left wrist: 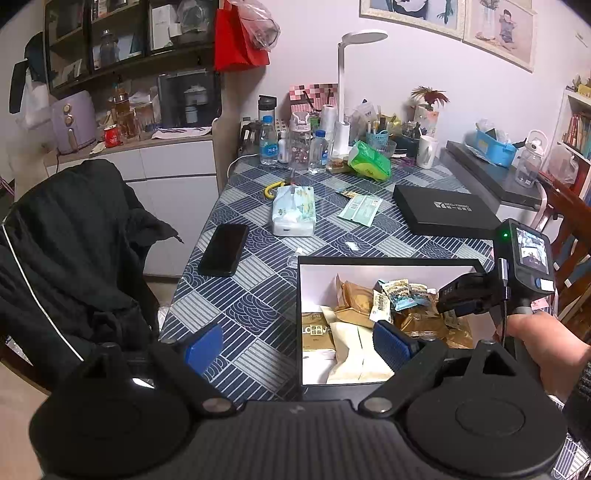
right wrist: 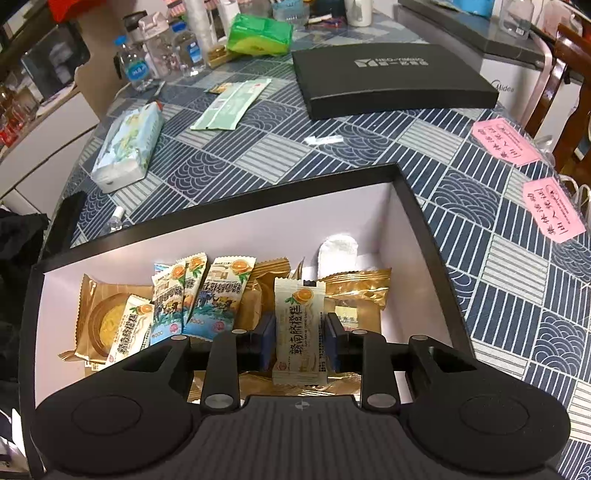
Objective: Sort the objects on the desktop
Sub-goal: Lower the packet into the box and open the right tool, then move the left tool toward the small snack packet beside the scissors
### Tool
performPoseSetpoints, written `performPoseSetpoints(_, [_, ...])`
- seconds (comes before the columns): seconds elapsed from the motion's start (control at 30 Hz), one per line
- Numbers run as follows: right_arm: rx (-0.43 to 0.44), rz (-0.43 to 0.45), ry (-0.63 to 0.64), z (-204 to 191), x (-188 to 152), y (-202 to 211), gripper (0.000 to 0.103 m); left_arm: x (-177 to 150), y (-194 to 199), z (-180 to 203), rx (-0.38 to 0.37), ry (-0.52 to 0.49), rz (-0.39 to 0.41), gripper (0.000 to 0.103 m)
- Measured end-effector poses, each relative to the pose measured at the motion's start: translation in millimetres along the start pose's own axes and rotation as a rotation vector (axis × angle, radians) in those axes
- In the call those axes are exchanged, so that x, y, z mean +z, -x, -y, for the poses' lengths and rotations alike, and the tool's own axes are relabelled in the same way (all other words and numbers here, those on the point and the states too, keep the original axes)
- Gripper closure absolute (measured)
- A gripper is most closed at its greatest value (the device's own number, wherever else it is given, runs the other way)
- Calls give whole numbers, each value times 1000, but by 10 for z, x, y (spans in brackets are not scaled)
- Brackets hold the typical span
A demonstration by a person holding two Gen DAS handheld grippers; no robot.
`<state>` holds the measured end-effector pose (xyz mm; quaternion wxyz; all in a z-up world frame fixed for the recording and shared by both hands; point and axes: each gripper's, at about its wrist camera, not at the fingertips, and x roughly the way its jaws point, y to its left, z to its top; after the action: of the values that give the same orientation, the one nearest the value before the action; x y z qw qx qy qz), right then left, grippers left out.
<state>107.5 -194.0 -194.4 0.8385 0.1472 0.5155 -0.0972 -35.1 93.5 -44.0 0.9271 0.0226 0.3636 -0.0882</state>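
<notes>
- Right gripper (right wrist: 300, 341) is clamped on a white orange-print snack packet (right wrist: 300, 325), upright between the blue pads (right wrist: 266, 341), held over the inside of the box (right wrist: 236, 236).
- Only the right wrist view shows that grip. In the left wrist view the right gripper (left wrist: 452, 295) appears from the side with the hand (left wrist: 546, 354) on its handle, and the packet itself can't be made out.
- Left gripper (left wrist: 297, 349) has its fingers spread wide and empty, one pad (left wrist: 205, 349) over the tablecloth (left wrist: 258, 295), the other (left wrist: 391, 345) over the box's near left corner.
- Box (left wrist: 388, 261): black rim, white walls, holds gold-wrapped cakes (right wrist: 354, 291), blue-and-white orange packets (right wrist: 218, 299) and cream packs (left wrist: 354, 354).
- Left view only: black phone (left wrist: 224, 249) lying left of the box, desk lamp (left wrist: 347, 92), chair with black jacket (left wrist: 74, 251).
- Right view only: two pink notes (right wrist: 504, 140) on the table right of the box.
- Both views: tissue pack (right wrist: 129, 147), pale green sachet (right wrist: 231, 105), flat black lid (right wrist: 391, 79) lying beyond the box, green wipes bag (right wrist: 260, 35) near the bottles (right wrist: 140, 62).
</notes>
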Motion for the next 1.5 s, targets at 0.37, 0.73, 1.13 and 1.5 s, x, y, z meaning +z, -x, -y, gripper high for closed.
performPoseSetpoints(0.37, [39, 34, -54, 87, 1, 120, 56, -3, -41, 14, -5, -2, -15, 0])
performPoseSetpoints(0.73, [86, 217, -3, -10, -318, 664, 32, 19, -171, -39, -34, 1, -46, 0])
performPoseSetpoints(1.13, [85, 387, -37, 82, -754, 1327, 17, 391, -258, -546, -111, 122, 170, 0])
performPoseSetpoints(1.5, [111, 470, 110, 60, -816, 1572, 4, 1414, -694, -200, -175, 34, 180, 0])
